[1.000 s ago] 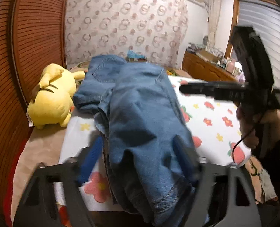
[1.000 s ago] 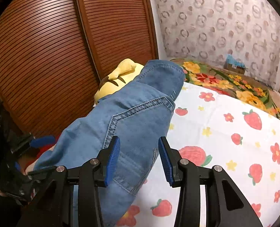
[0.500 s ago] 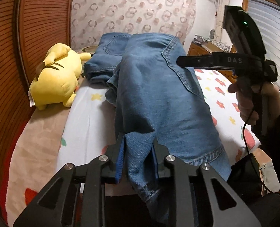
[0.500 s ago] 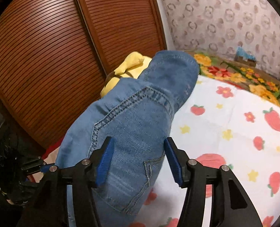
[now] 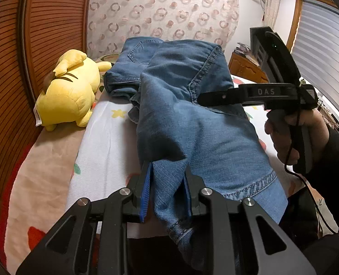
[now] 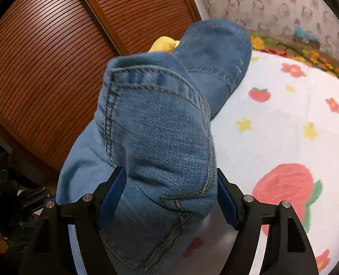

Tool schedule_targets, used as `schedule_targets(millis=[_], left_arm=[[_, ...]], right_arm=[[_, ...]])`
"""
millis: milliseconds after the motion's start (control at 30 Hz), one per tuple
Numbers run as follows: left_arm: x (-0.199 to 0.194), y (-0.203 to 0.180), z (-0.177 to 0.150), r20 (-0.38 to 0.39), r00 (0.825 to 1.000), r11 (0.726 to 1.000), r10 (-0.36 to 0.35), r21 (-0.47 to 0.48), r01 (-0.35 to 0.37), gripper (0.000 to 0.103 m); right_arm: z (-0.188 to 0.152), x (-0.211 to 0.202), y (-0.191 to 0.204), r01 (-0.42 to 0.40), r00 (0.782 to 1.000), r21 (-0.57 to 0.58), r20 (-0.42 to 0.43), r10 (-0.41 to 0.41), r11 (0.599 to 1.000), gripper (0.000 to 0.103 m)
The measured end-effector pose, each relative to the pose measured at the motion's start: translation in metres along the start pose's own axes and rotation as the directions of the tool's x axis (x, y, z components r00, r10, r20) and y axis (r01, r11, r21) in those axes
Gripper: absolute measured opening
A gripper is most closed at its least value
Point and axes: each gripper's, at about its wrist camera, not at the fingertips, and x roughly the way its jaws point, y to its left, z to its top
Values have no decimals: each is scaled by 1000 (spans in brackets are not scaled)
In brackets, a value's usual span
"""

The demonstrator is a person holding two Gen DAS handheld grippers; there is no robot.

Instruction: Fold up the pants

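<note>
Blue jeans [image 5: 192, 119] lie folded lengthwise on the fruit-print sheet [image 5: 105, 142], waist end far, hems near. My left gripper [image 5: 167, 171] is shut on a pinched fold of denim near the hem, which hangs over the bed's near edge. In the left wrist view my right gripper [image 5: 203, 98] reaches in from the right over the middle of the jeans, held by a person's hand [image 5: 290, 133]. In the right wrist view the right gripper [image 6: 169, 183] has its jaws wide and opening, with a bulge of the jeans [image 6: 160, 133] with a pocket seam between them.
A yellow plush toy [image 5: 68, 91] lies left of the jeans, against the slatted wooden wardrobe doors [image 6: 55, 57]. A wooden dresser [image 5: 245, 68] and a window blind [image 5: 325, 45] stand at the right. The sheet [image 6: 283, 126] spreads to the right of the jeans.
The left gripper closed on the denim fold near the hem and sank a little. The right gripper moved down and forward over the jeans while its jaws widened.
</note>
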Motion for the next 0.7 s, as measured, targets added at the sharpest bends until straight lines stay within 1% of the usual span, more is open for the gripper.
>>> schedule_targets(millis=[200,300,367,400,467,567,633,700], left_arm=[[0,1,0,0,1000,1000,-2,-2,2,26],[0,1,0,0,1000,1000,-3,-1,3,26],[1,1,0,0,1000,1000,-3,-1,3,26],[0,1,0,0,1000,1000,-2,0,2,26],[0,2,0,0,1000,1000,-1,3,1,26],[-4,2,1,7,1000,1000,-8,3,8,24],[-9,1,2,27,999,999,-30,13,30,23],[-18,0,5,53,998,999,-40,10,40,22]], right_arm=[[-1,8,-14,-49,999,28,-11,49,998,77],[3,15,-17,-70,998,36,-6,70,997,68],[3,14,-16,-99,995,32,-3,99,995,52],[3,13,-15,-108,994,27,-3,108,994,49],[3,10,-11,-108,994,2,-1,108,994,30],[4,-2,-4,-141,990,-13,23,141,990,24],[7,-11,4,-149,988,-29,37,150,988,22],[12,-26,16,-186,980,-40,61,188,982,21]])
